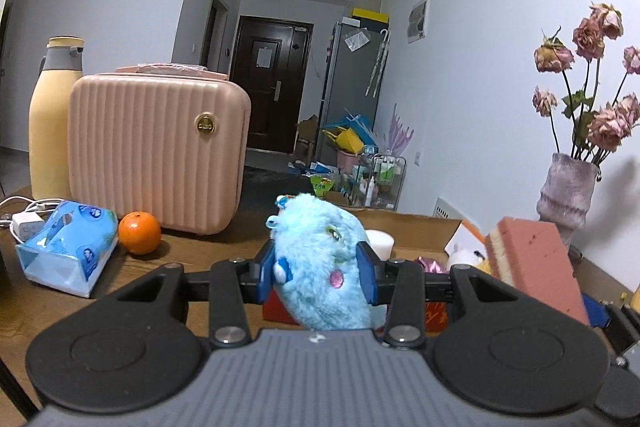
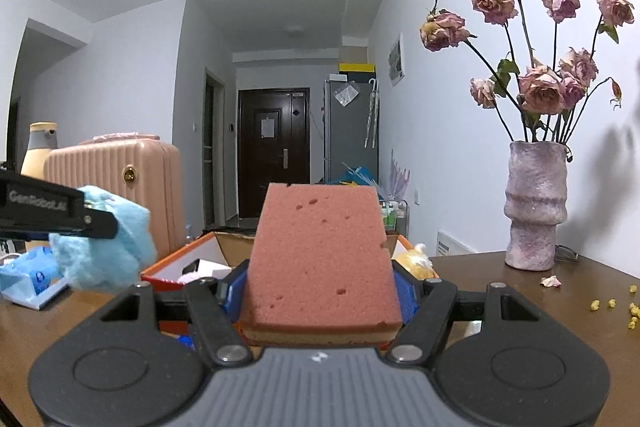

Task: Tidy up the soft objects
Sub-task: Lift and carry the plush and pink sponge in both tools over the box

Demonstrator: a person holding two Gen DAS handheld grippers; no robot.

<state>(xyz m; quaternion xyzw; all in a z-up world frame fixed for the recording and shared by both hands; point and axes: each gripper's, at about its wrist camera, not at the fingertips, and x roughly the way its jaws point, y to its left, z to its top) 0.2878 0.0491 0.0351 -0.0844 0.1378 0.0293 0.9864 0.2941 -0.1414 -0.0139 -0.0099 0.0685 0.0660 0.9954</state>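
Blue plush toy: my left gripper is clamping it above the cardboard box. Pink sponge: my right gripper is squeezing it; "GenRobot.AI" is showing on the left gripper's side.

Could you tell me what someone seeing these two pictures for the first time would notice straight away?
Most likely the fluffy light-blue plush toy pinched in the left tool, and the pink sponge clamped in the right tool, both held over the open cardboard box. Next, the wilted pink roses in a mottled vase by the right wall, and the ribbed pink case with an orange beside it on the left.
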